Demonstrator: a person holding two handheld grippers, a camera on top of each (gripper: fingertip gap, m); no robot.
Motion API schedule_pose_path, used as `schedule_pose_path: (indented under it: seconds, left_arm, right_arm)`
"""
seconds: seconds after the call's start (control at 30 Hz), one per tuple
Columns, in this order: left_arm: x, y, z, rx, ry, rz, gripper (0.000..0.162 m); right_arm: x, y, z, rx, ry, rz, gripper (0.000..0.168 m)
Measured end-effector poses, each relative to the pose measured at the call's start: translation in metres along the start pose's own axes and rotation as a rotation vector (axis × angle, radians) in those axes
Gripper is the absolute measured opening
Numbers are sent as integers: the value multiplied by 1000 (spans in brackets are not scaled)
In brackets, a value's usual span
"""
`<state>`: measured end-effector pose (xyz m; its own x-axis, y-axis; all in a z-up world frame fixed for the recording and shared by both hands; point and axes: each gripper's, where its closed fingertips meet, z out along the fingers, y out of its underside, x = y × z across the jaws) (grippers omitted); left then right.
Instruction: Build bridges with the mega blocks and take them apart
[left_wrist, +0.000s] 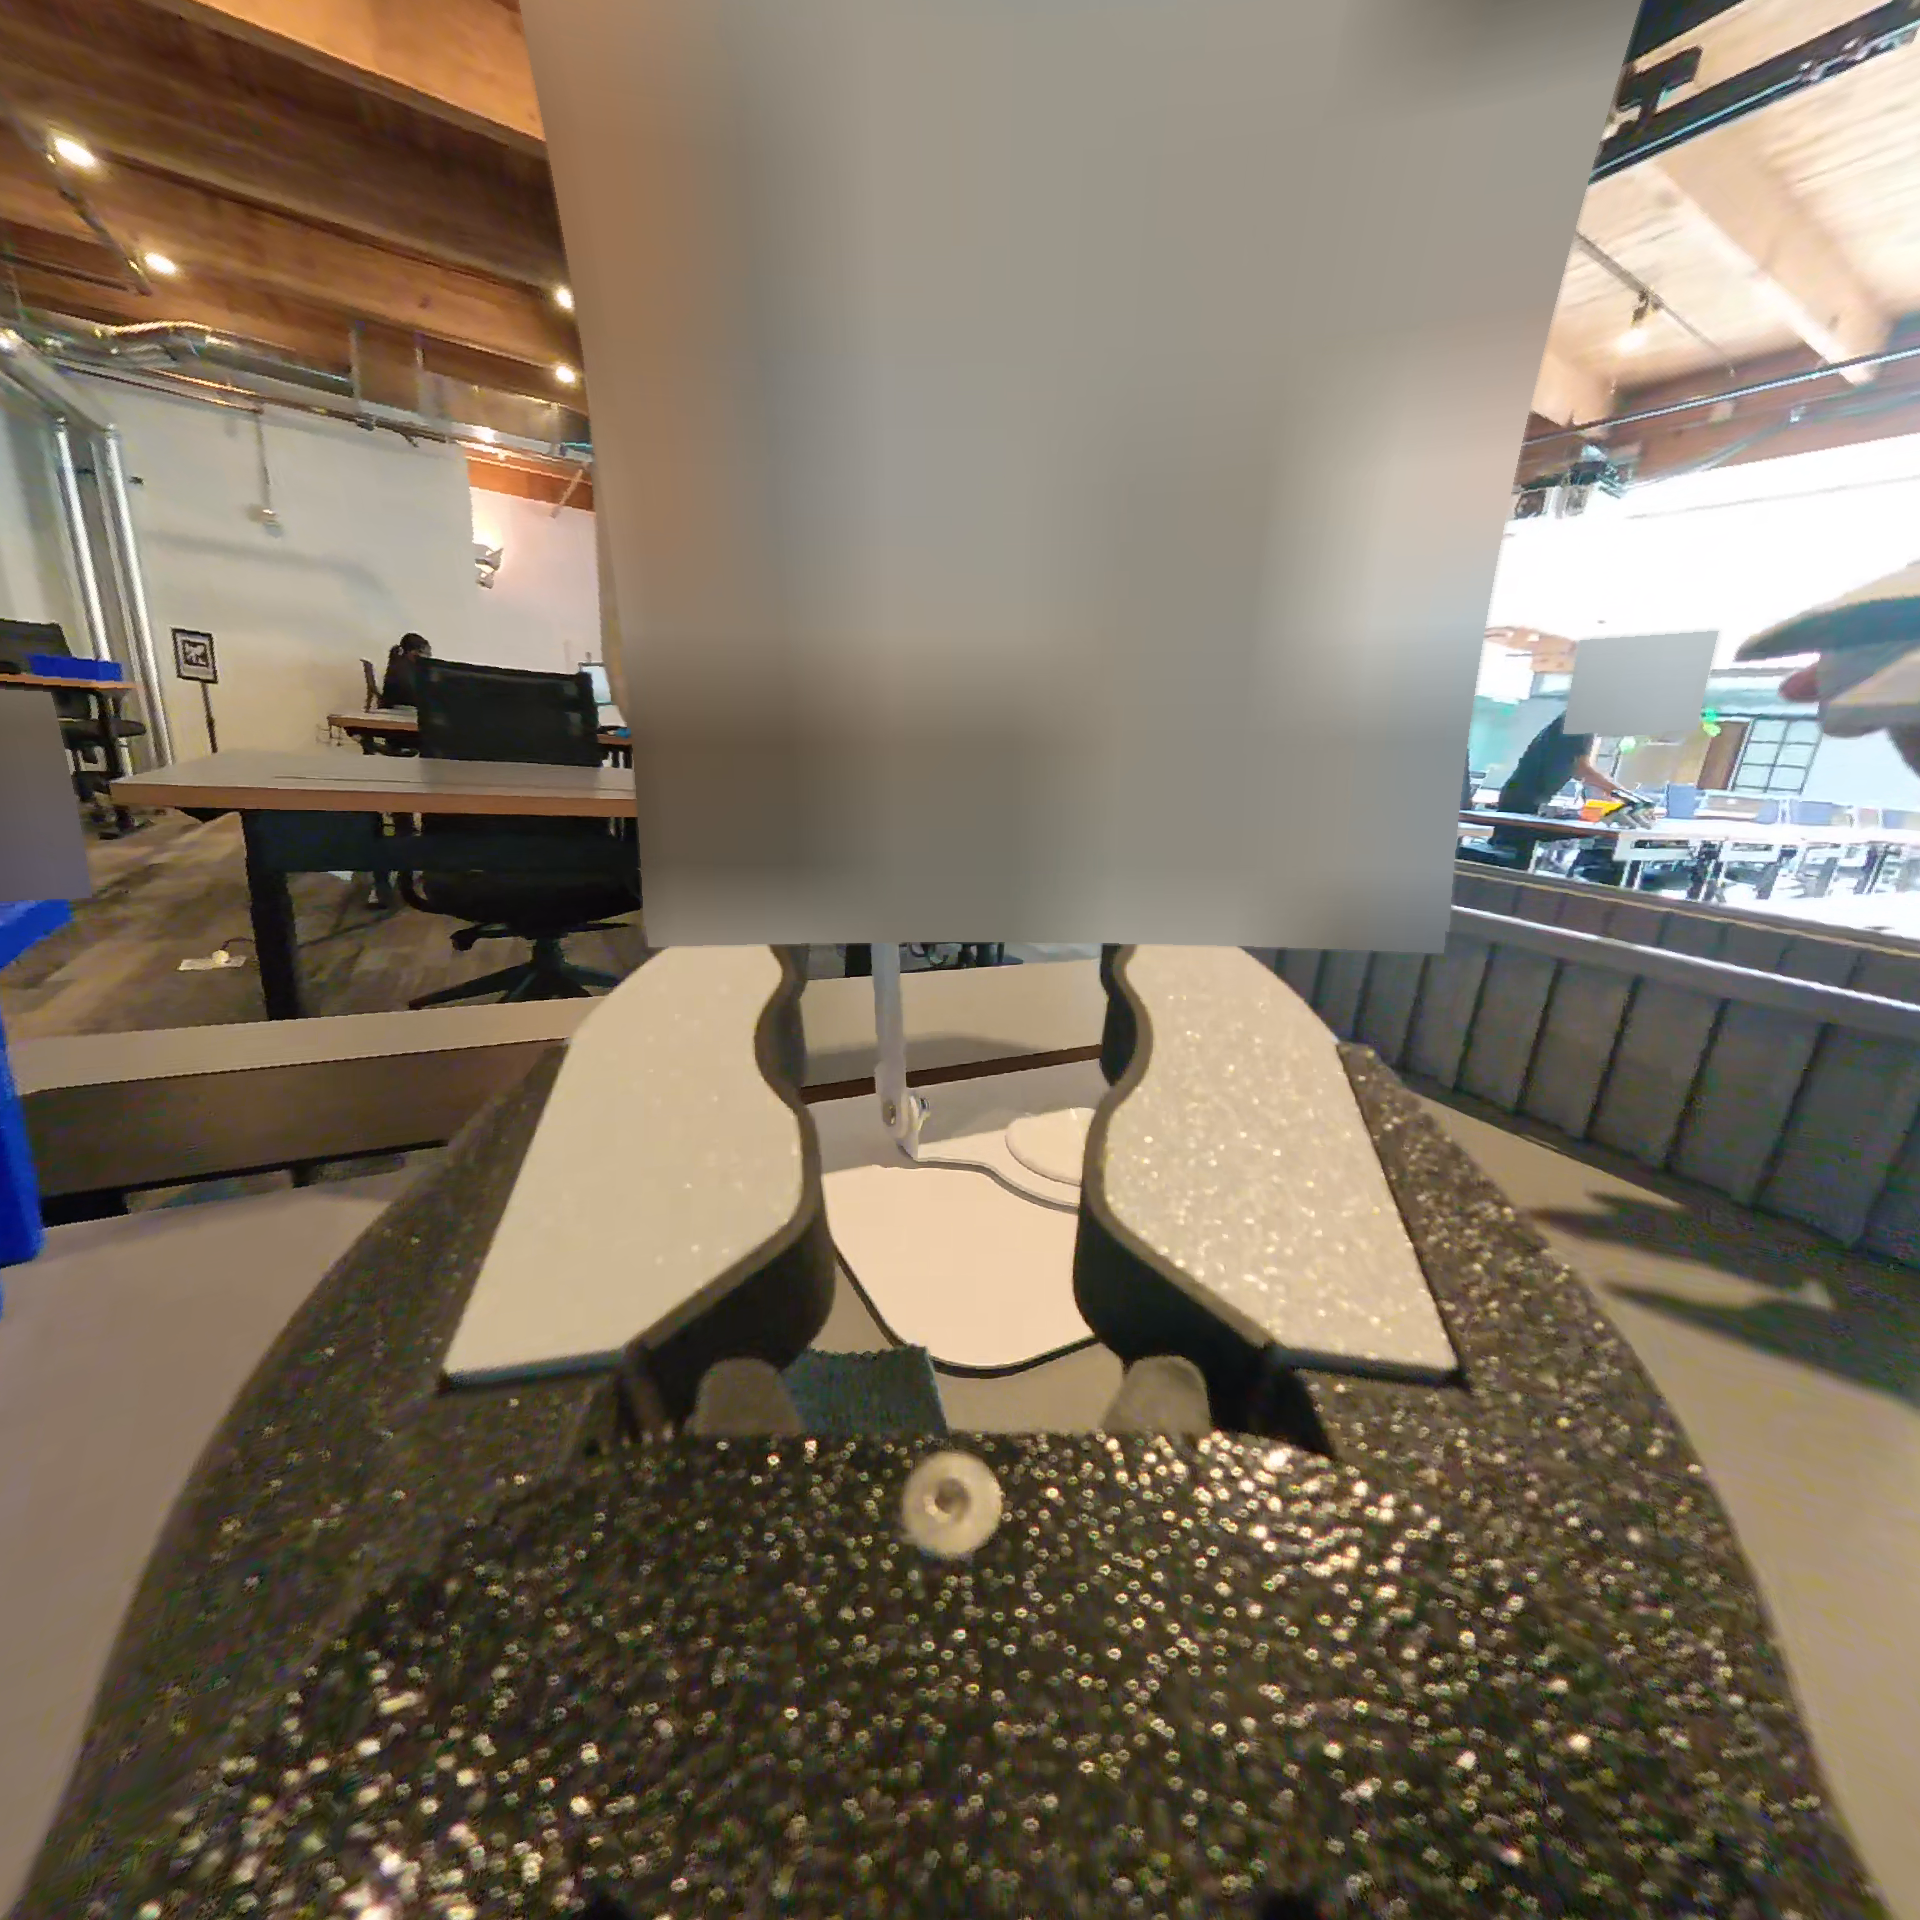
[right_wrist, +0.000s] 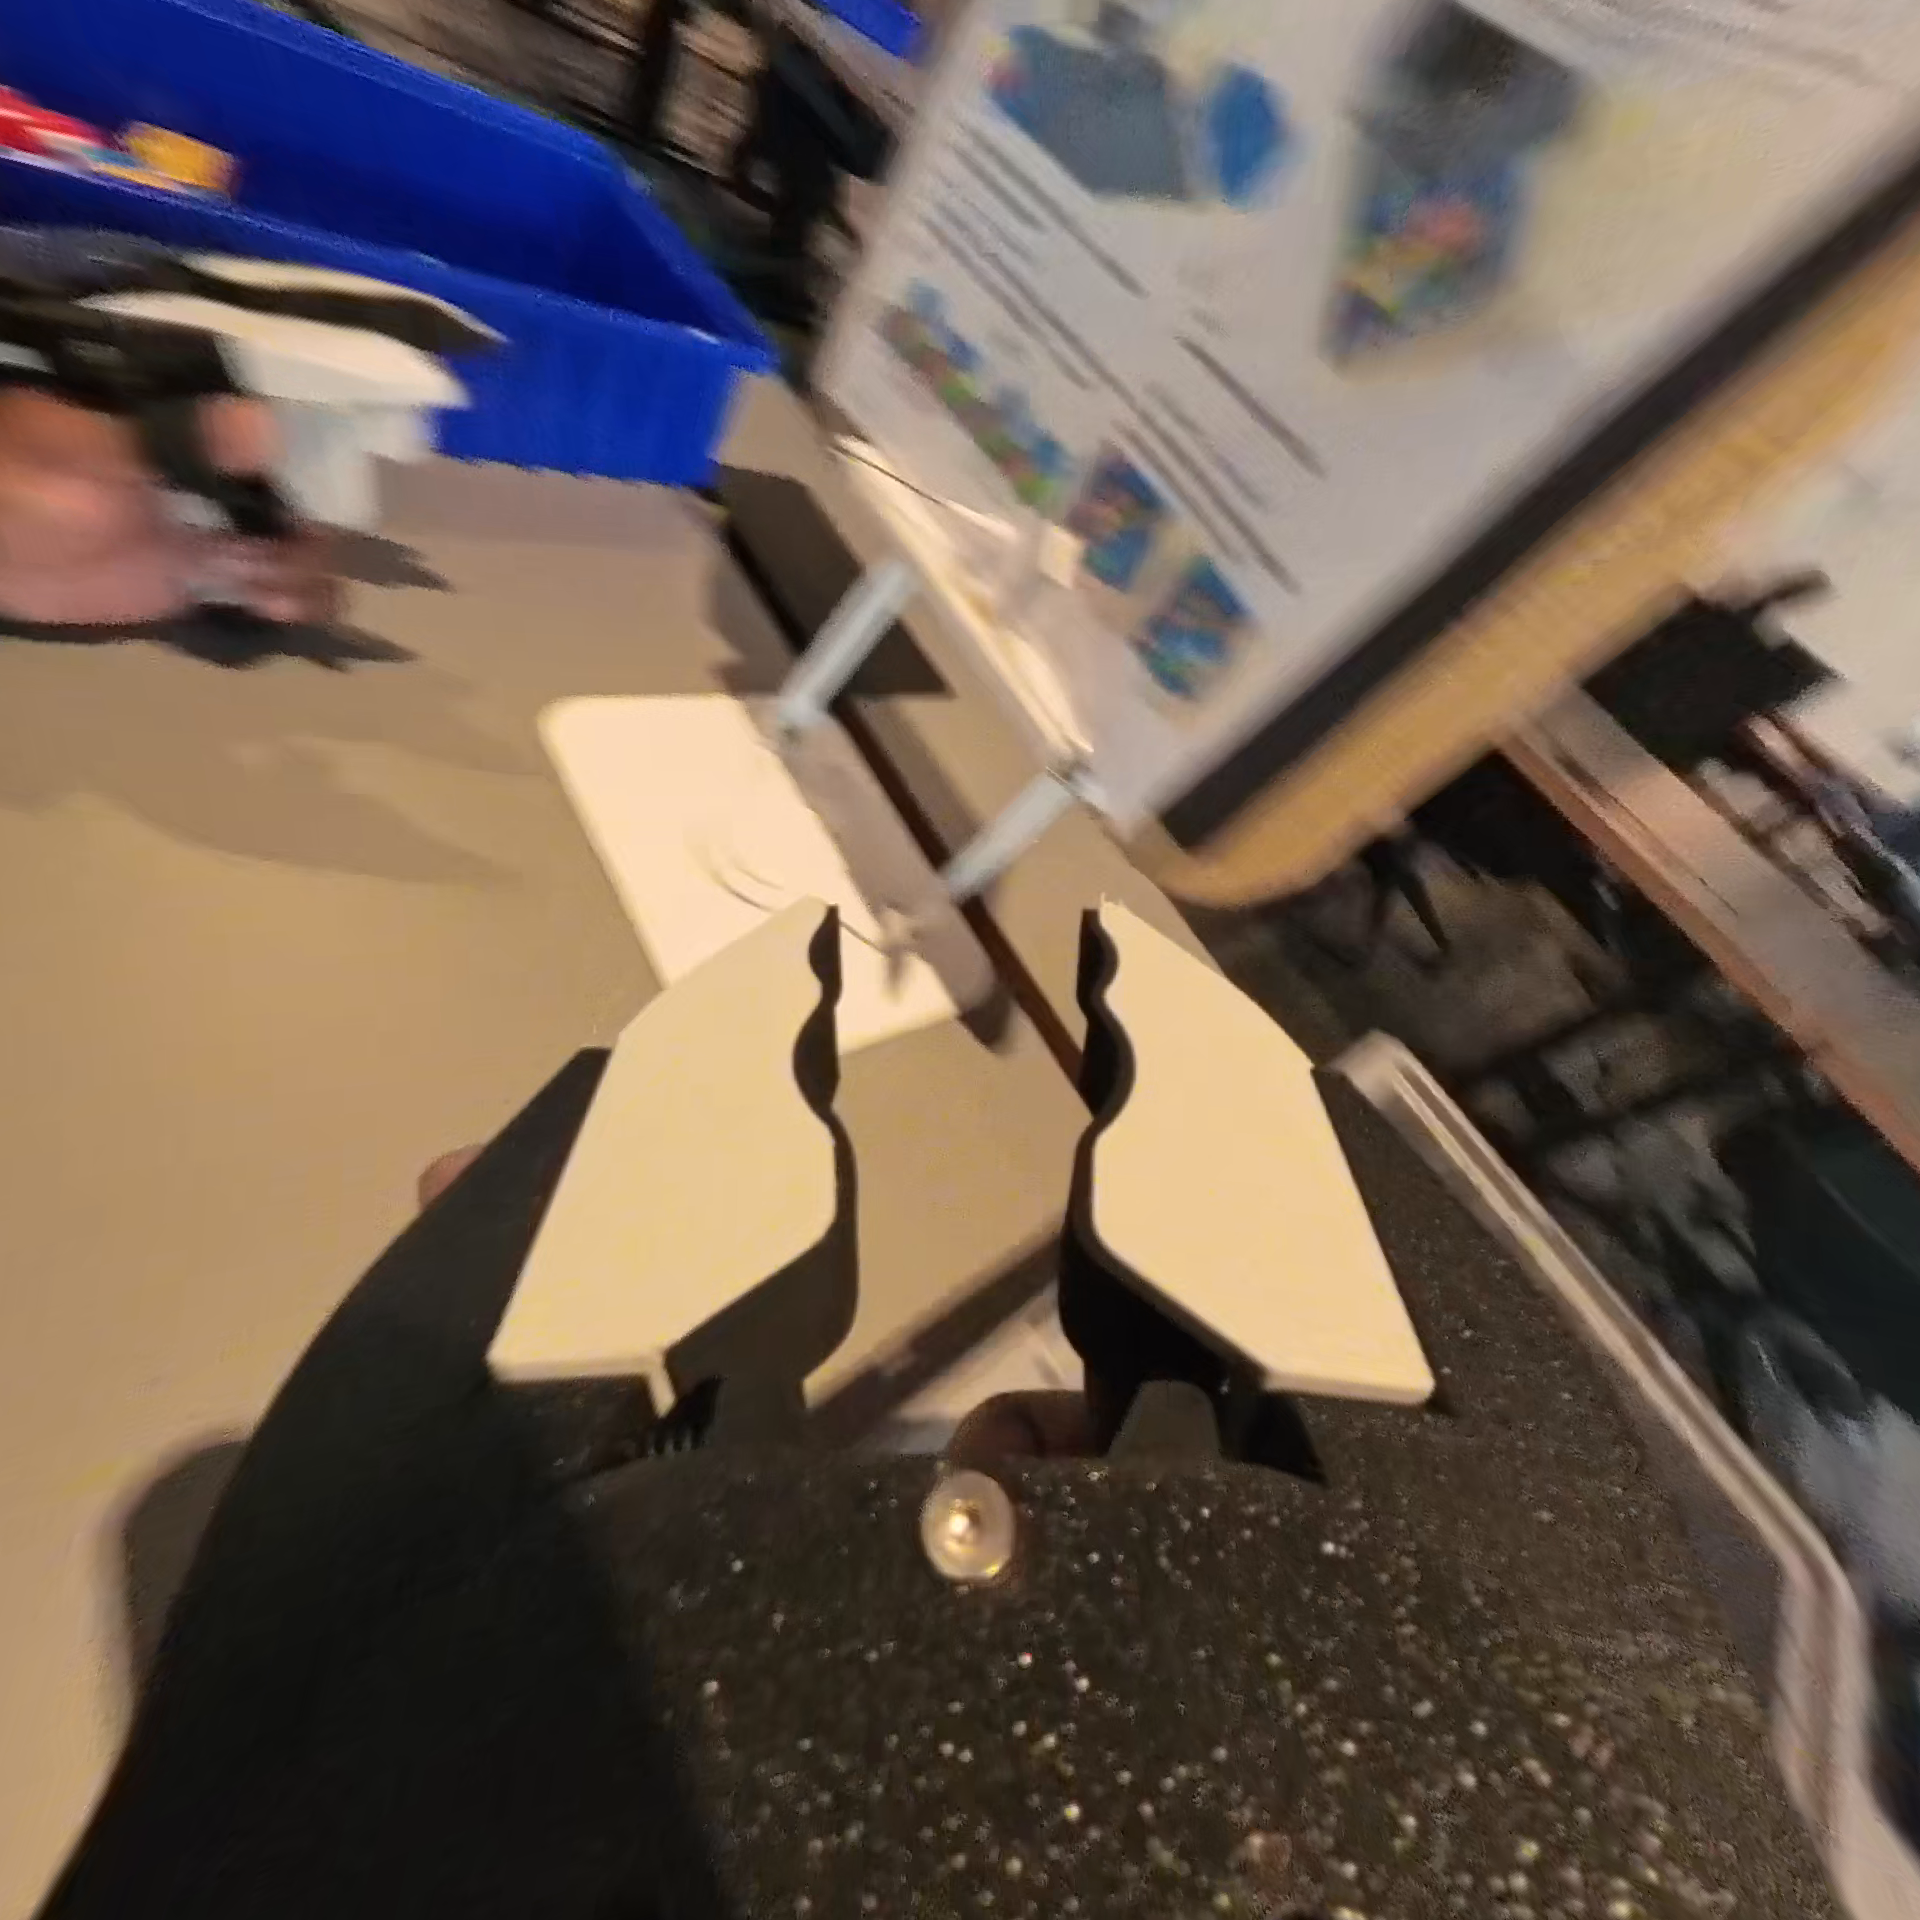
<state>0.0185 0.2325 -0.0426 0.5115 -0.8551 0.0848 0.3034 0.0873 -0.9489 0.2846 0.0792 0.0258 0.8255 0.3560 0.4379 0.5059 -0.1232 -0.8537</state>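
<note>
Right wrist view, blurred throughout: the mega blocks (right_wrist: 156, 156) showed only as small coloured smears inside a blue bin (right_wrist: 582, 343) at the far left of the grey worktop (right_wrist: 260, 987), well apart from both grippers. Right gripper (right_wrist: 956, 925): jaws parted, nothing between them, pointed toward a white stand base (right_wrist: 675, 800) carrying a tilted printed sheet (right_wrist: 1299, 312). The left gripper (right_wrist: 312, 343) appeared near the bin, smeared. Left wrist view: left gripper (left_wrist: 951, 997), jaws parted, empty; stand base (left_wrist: 956, 1268) beyond; upper centre masked; blue bin (left_wrist: 21, 1091) cut off at left.
</note>
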Motion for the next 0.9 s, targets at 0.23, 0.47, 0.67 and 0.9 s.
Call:
schedule_pose_path:
  seconds: [0.23,0.47,0.67,0.9]
  left_arm:
    - [11,6,3,-37,29,71,53]
    - [20,10,6,-64,53,126,53]
    - [23,13,6,-79,69,141,52]
    - [24,13,7,-82,82,131,52]
  right_arm:
    - [129,142,-61,-360,363,437,46]
    - [157,239,-53,-683,323,515,50]
    - [167,295,-39,-972,296,455,54]
    - [140,307,-36,-1160,166,182,64]
